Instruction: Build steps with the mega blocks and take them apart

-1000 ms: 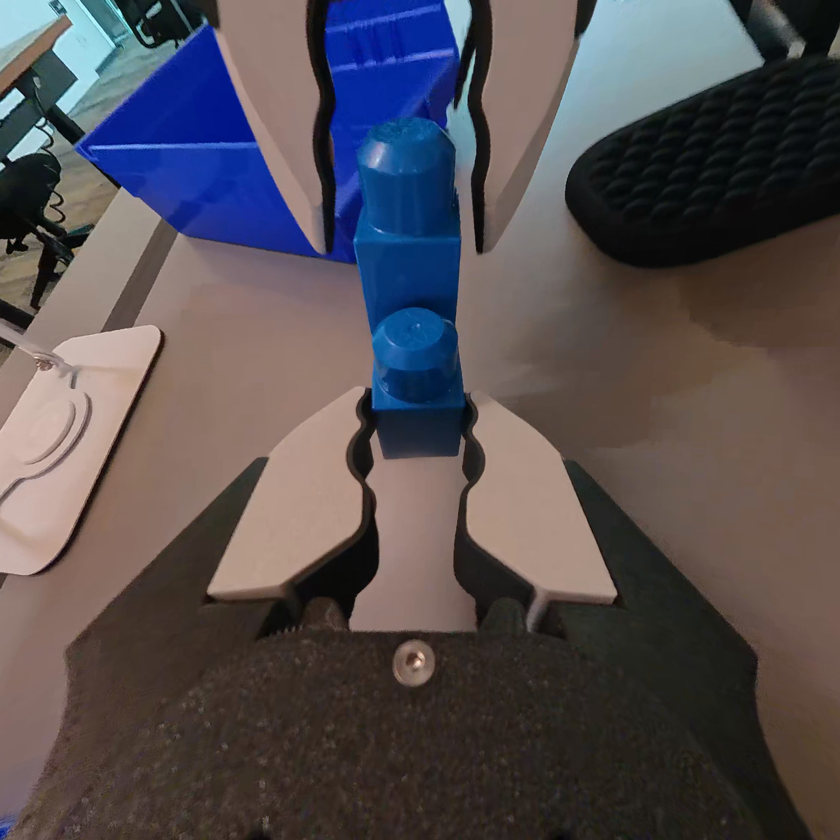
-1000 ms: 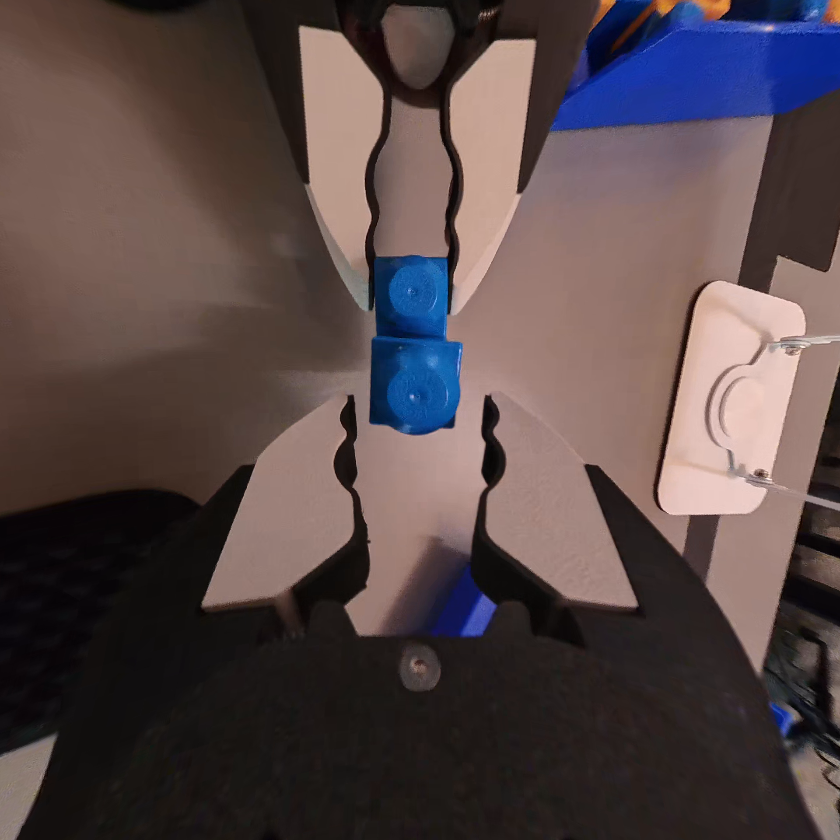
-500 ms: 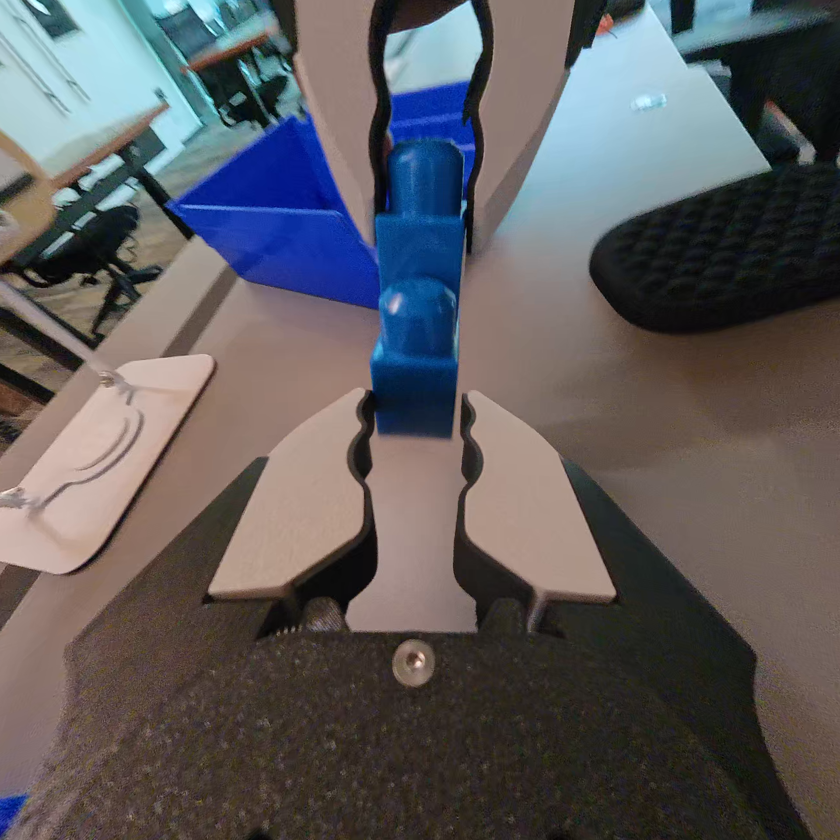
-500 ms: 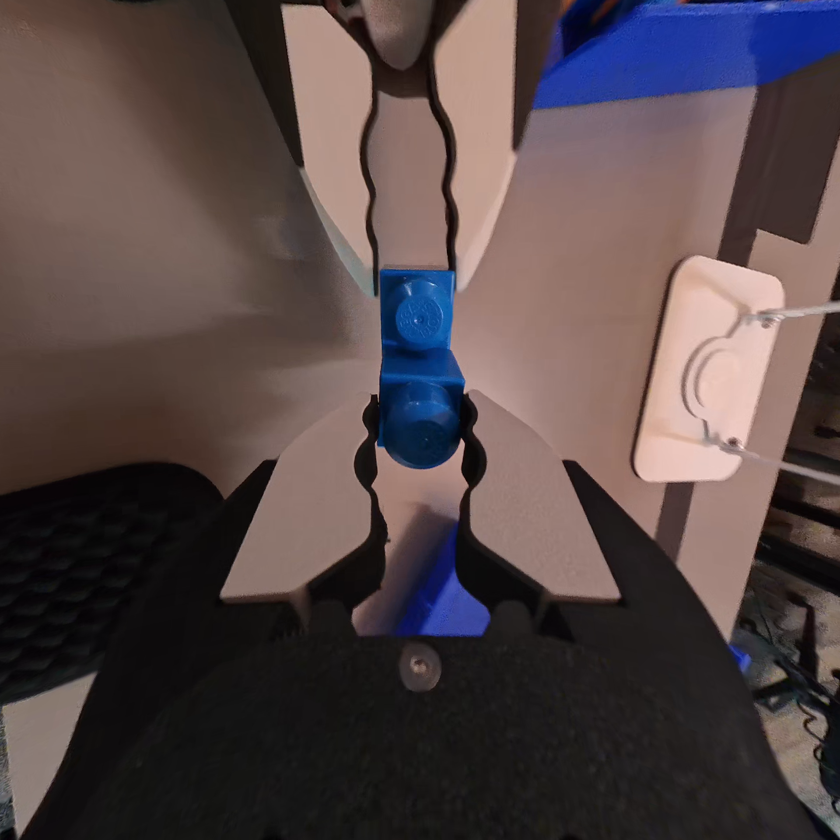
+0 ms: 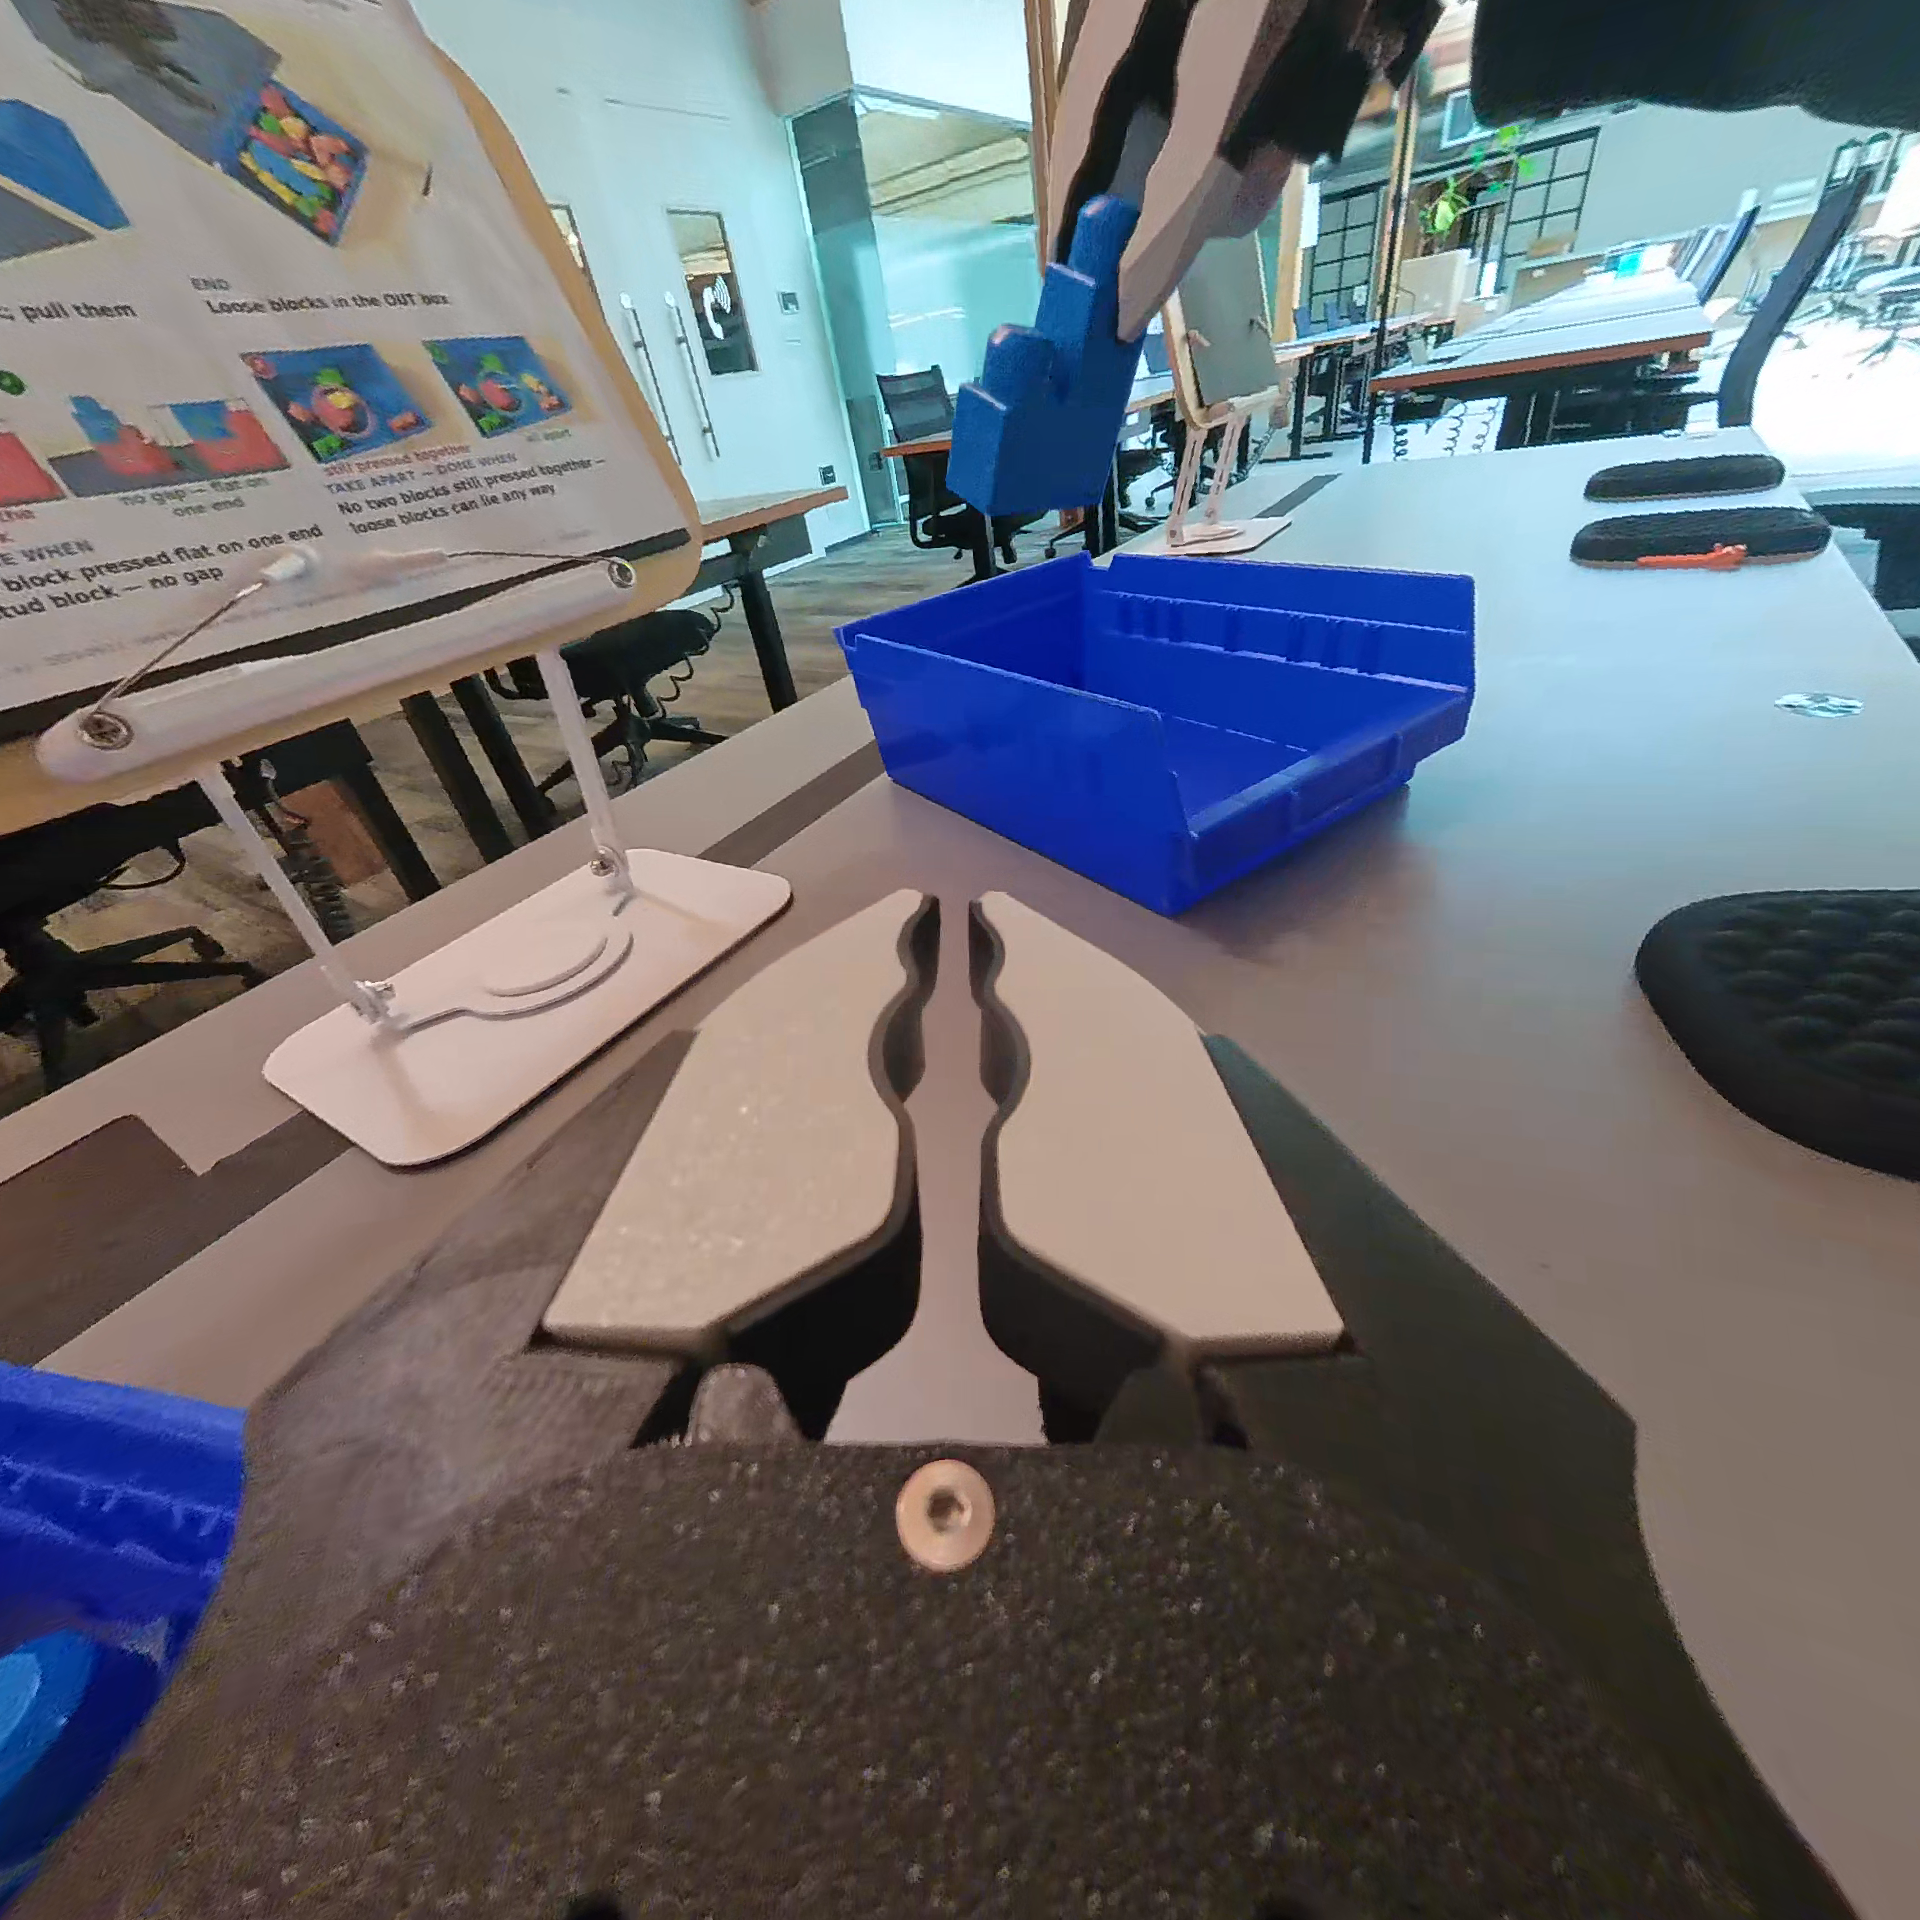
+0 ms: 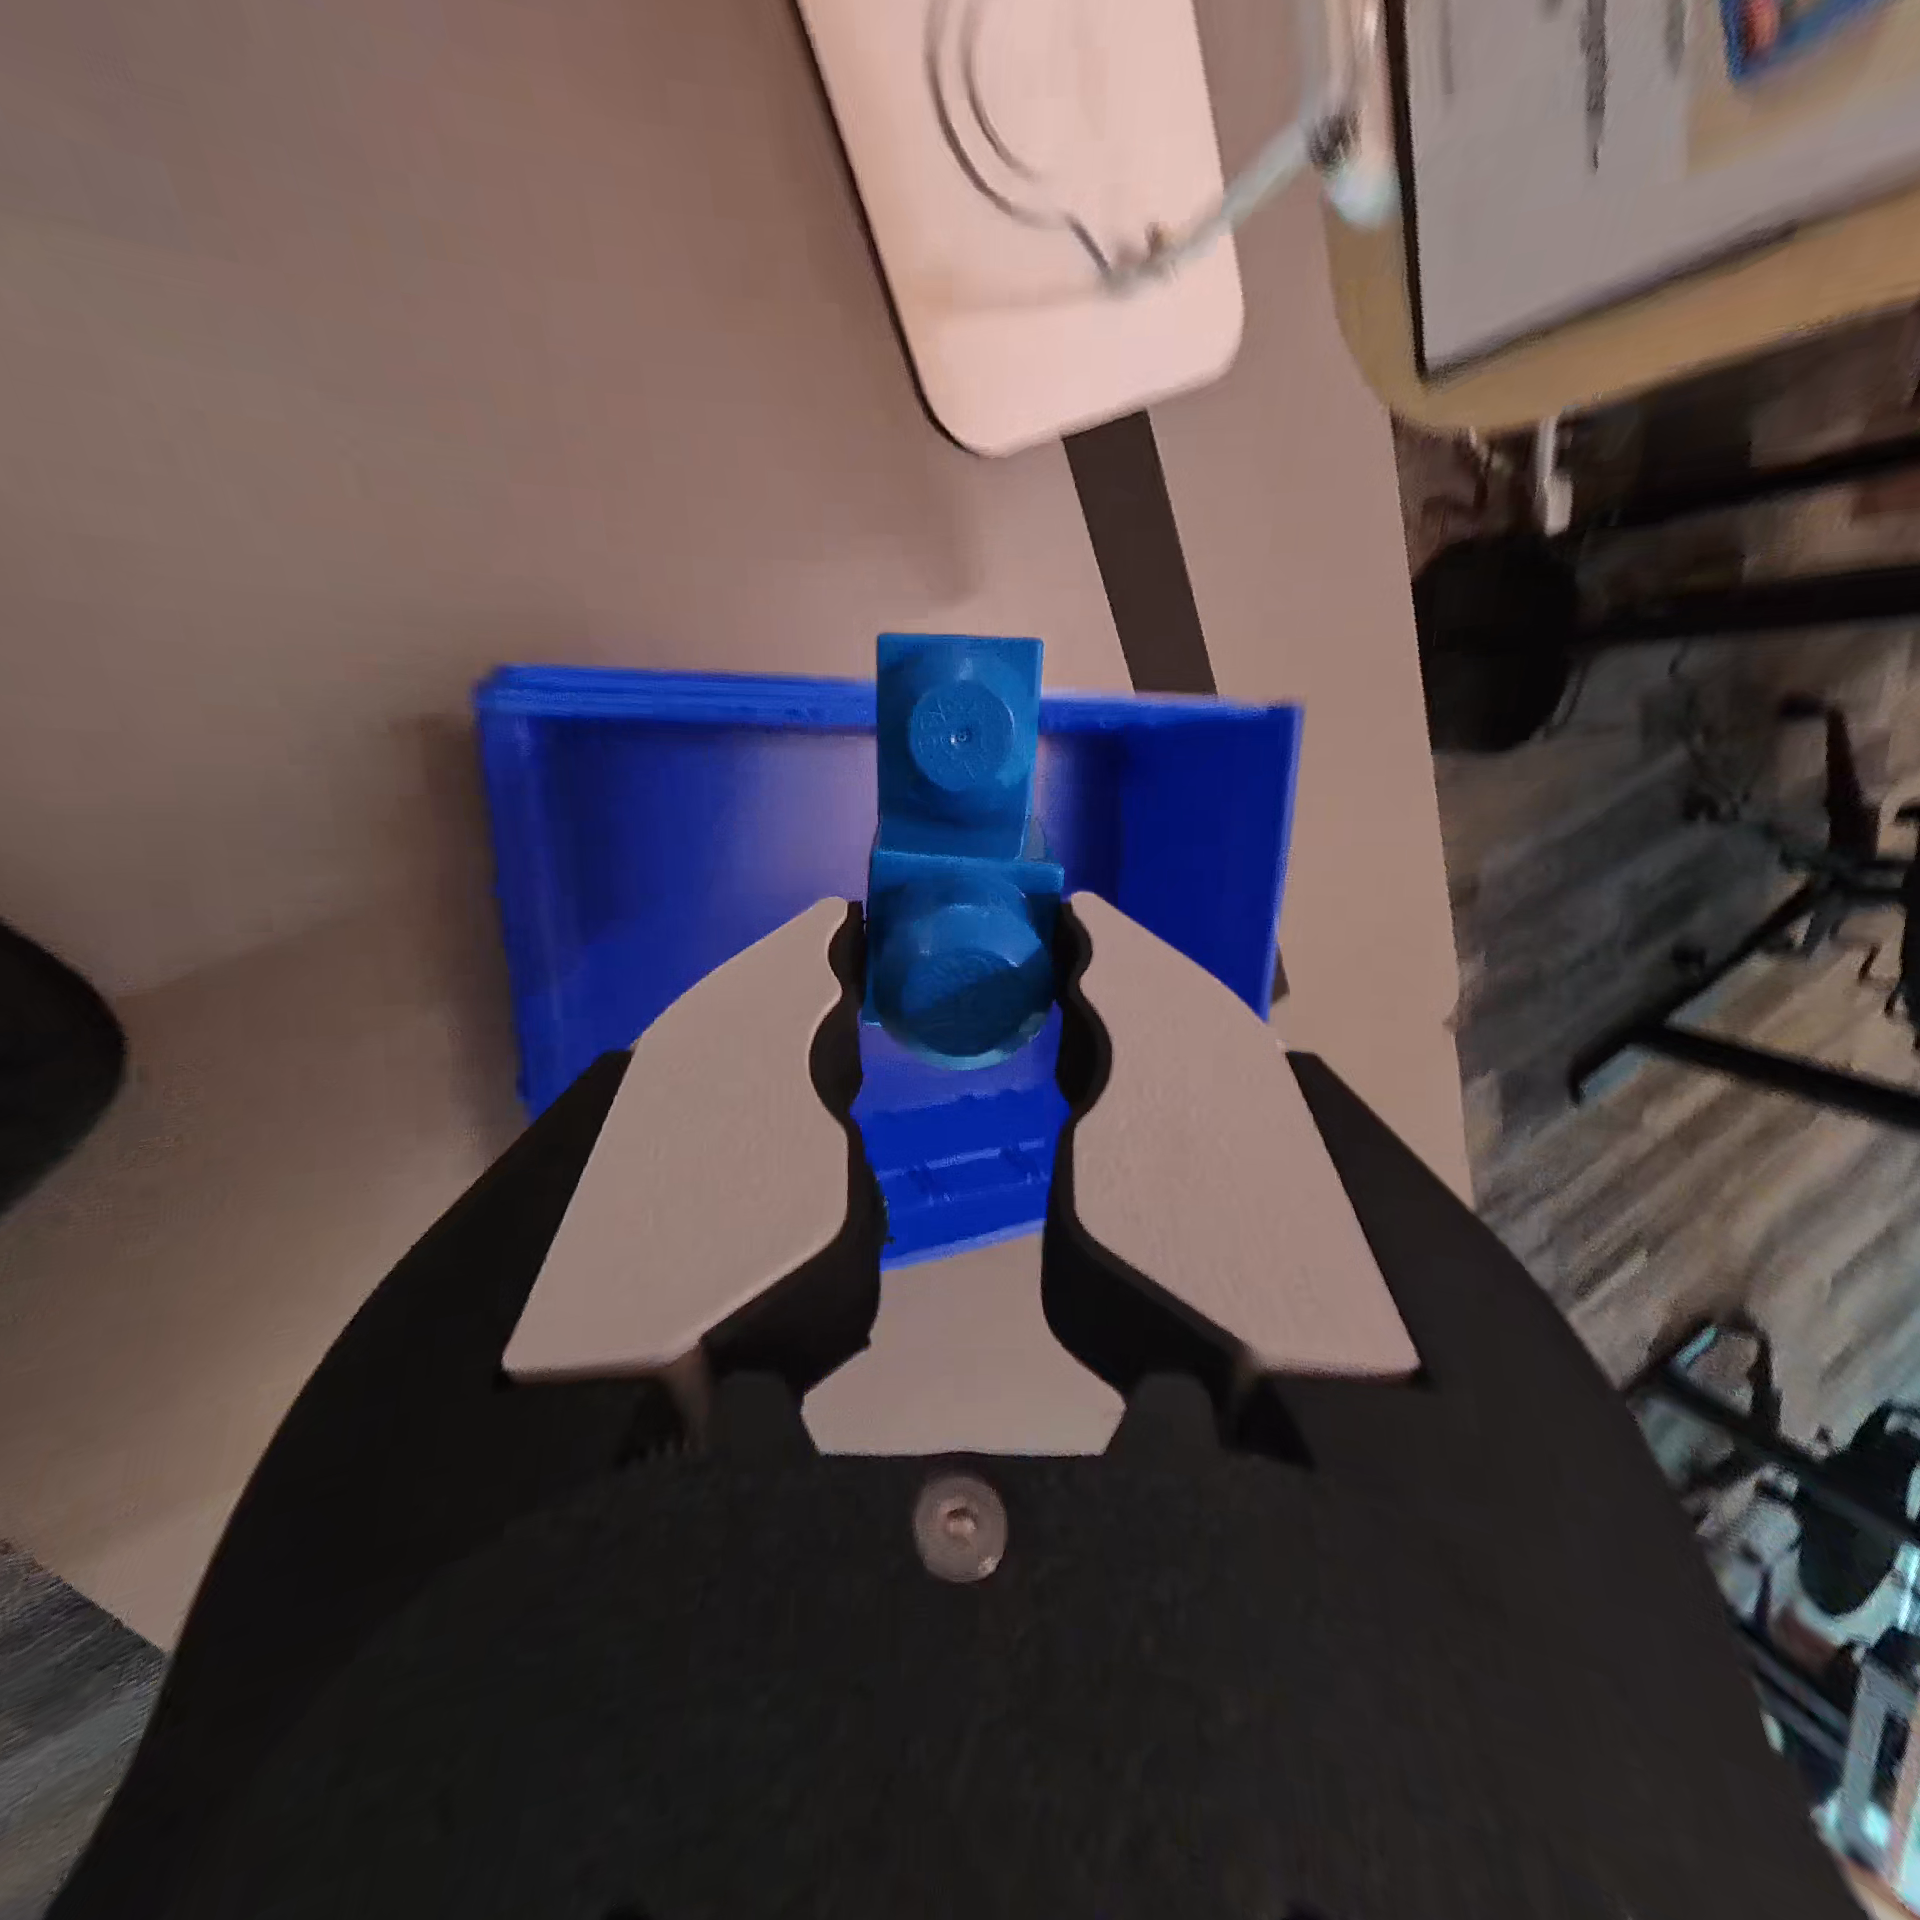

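My right gripper (image 6: 956, 914) is shut on the upper block of a blue stepped stack of mega blocks (image 6: 958, 748). It holds the stack in the air over an open blue bin (image 6: 675, 883). In the left wrist view the same stack (image 5: 1039, 416) hangs from the right gripper (image 5: 1127, 322) above and behind that bin (image 5: 1143, 717). My left gripper (image 5: 954, 912) is shut and empty, low over the grey table (image 5: 1455, 1039) in front of the bin. The bin shows no blocks inside.
An instruction sheet on a white wire stand (image 5: 520, 987) stands to the left of the bin. Black textured pads (image 5: 1797, 1029) lie to the right. A second blue bin (image 5: 94, 1507) holding a blue block is at my lower left. The table edge runs behind the stand. Some 30 cm of space lies between my two pairs of fingers.
My left gripper let go of the lower block, drew back and closed empty. My right gripper closed on the stack, lifted it off the table and carried it over the blue bin.
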### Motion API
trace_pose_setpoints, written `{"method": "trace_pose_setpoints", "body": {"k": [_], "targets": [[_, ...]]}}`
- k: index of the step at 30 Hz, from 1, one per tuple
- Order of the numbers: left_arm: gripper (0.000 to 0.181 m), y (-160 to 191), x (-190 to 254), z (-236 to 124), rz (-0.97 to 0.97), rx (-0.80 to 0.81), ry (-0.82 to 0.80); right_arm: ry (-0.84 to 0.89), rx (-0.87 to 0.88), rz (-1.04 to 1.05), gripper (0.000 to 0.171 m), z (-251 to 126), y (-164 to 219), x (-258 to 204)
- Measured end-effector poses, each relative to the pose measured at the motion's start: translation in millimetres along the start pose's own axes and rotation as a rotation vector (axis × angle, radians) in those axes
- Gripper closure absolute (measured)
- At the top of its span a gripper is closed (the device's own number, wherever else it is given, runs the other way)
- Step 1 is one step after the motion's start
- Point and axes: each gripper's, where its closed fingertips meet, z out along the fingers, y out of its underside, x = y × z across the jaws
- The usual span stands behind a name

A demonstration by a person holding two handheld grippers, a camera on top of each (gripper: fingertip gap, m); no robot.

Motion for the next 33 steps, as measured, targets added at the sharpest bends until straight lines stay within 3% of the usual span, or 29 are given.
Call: {"method": "trace_pose_setpoints", "body": {"k": [1, 7, 19, 33], "targets": [[0.177, 0.6, 0.6, 0.5, 0.0, -0.001, 0.002, 0.003, -0.027, 0.024, 0.137, 6.9, 10.2, 9.2], [0.177, 5.5, -1.8, 2.1, -0.005, -0.009, -0.009, -0.034, -0.151, 0.097, 0.137, 59.8, 54.6, 36.7], [0.181, 1.9, -23.9, -4.0, -0.028, 0.044, -0.12, -0.135, -0.148, 0.135, 0.137, 153.0, 61.6, 51.2], [0.181, 10.1, -20.6, 0.5, -0.012, 0.011, -0.098, -0.106, -0.153, 0.101, 0.137, 188.3, 59.2, 71.0]]}}
